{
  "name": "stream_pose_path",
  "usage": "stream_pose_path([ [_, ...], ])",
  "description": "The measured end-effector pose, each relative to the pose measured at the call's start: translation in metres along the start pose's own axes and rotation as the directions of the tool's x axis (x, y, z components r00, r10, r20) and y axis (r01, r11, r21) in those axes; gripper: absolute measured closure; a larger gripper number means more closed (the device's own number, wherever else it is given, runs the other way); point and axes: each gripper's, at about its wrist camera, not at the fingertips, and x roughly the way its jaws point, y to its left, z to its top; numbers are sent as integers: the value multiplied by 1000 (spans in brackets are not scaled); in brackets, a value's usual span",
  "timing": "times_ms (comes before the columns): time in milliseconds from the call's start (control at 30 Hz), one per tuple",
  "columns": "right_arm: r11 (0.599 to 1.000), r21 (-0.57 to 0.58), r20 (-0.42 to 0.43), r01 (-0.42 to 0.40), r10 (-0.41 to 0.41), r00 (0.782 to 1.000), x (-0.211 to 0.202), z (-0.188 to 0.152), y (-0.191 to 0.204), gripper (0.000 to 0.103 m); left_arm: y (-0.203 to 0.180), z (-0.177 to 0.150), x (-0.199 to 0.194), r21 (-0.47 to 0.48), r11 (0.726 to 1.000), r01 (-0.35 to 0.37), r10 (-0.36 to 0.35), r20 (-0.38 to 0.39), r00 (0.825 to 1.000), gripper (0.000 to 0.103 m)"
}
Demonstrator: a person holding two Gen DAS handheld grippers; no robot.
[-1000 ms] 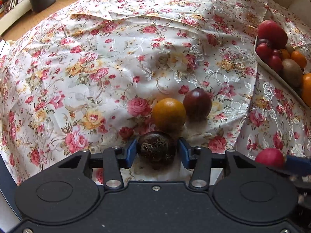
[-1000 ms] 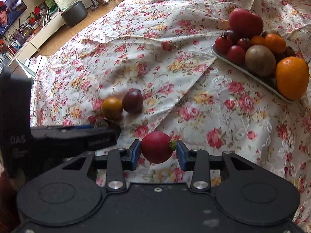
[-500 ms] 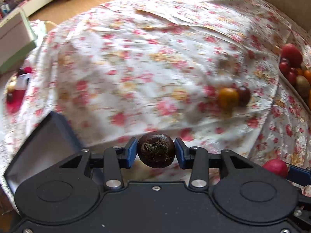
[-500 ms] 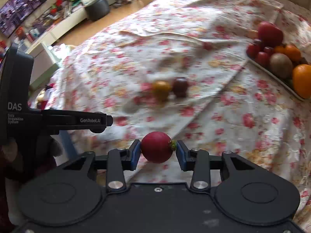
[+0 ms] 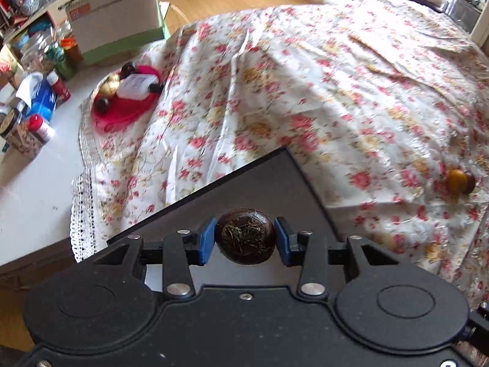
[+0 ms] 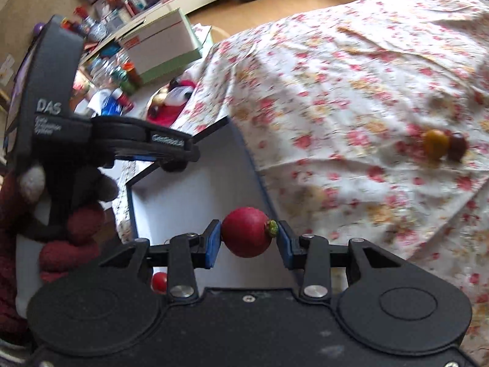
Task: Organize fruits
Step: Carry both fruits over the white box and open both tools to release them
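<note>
My left gripper (image 5: 245, 237) is shut on a dark brown round fruit (image 5: 245, 235) and holds it over a dark-walled box (image 5: 269, 180). My right gripper (image 6: 247, 238) is shut on a red round fruit (image 6: 246, 236) with a small green stem, above the same box (image 6: 195, 189), whose inside is white. A small red fruit (image 6: 159, 282) lies inside the box, partly hidden by my right gripper. An orange fruit (image 6: 435, 143) and a dark purple fruit (image 6: 457, 146) lie side by side on the floral cloth; they also show in the left wrist view (image 5: 456, 180).
The floral cloth (image 5: 336, 91) covers the table. To the left are a red dish (image 5: 128, 104) with small items, a white-green carton (image 5: 116, 27), jars and bottles. The left gripper's body (image 6: 61, 122) and the gloved hand fill the left of the right wrist view.
Both grippers have swung left with their fruits, from over the cloth to over the box. The fruit plate has left both views. The orange and purple fruits now sit far right.
</note>
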Motion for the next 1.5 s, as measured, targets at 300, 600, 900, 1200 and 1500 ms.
stream_pose_path([
  [300, 995, -38, -96, 92, -96, 991, 63, 1, 14, 62, 8, 7, 35, -21, 1000, 21, -22, -67, 997, 53],
  [600, 994, 27, -134, 103, -98, 986, 100, 24, -2, 64, 13, 17, 40, -54, 999, -7, 5, -27, 1000, 53],
  [900, 982, 44, -72, 181, -178, 981, 125, 59, -12, 65, 31, 21, 27, -128, 992, 22, -18, 31, 999, 53],
  [1200, 971, -36, -5, 238, -238, 971, 136, 70, 6, 64, 21, 13, 30, -73, 997, 25, -26, -4, 1000, 53],
  [1500, 974, -50, -10, 221, -222, 975, 125, 53, 3, 61, 15, 10, 36, -17, 1000, 2, -3, -38, 999, 53],
])
